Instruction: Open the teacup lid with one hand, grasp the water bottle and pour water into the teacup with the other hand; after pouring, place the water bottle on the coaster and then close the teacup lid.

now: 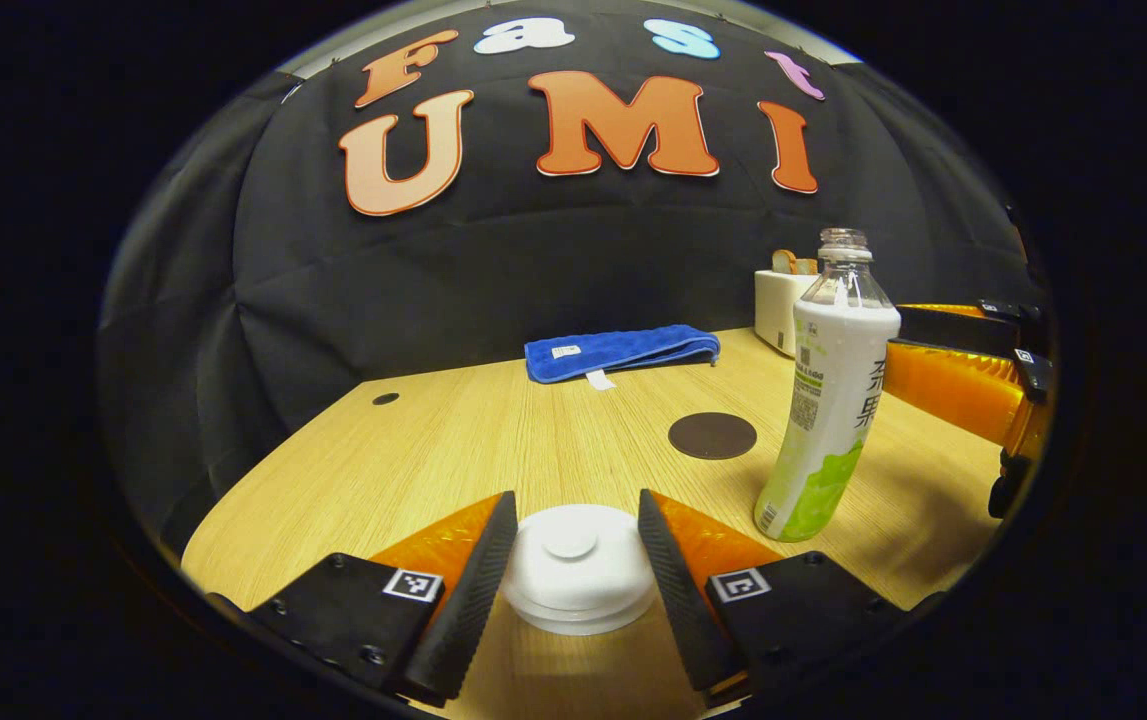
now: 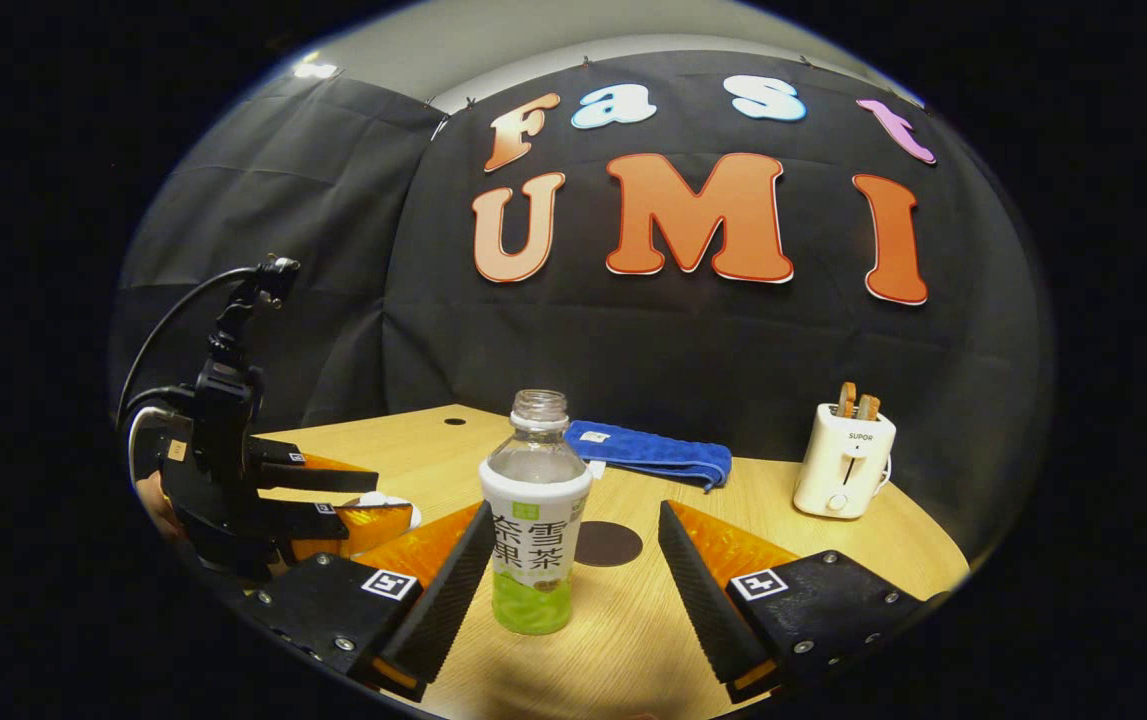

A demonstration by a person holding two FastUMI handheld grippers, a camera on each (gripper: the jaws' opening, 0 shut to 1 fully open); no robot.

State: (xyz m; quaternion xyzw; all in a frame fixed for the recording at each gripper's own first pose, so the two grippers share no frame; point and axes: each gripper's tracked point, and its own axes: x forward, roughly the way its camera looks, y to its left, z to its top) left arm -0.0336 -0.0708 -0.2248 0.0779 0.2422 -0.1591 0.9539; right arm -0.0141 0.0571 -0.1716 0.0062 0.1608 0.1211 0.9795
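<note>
Around the white round lidded teacup (image 1: pixel 578 568) on the light wooden table (image 1: pixel 453 450), the left gripper (image 1: pixel 578 560) is held level, fingers spread at either side, contact unclear. Right of the teacup, the uncapped white-and-green plastic water bottle (image 2: pixel 535 525) is bracketed untouched by the parted right gripper (image 2: pixel 575 570). Beyond lies the dark round coaster (image 1: pixel 712 435).
</note>
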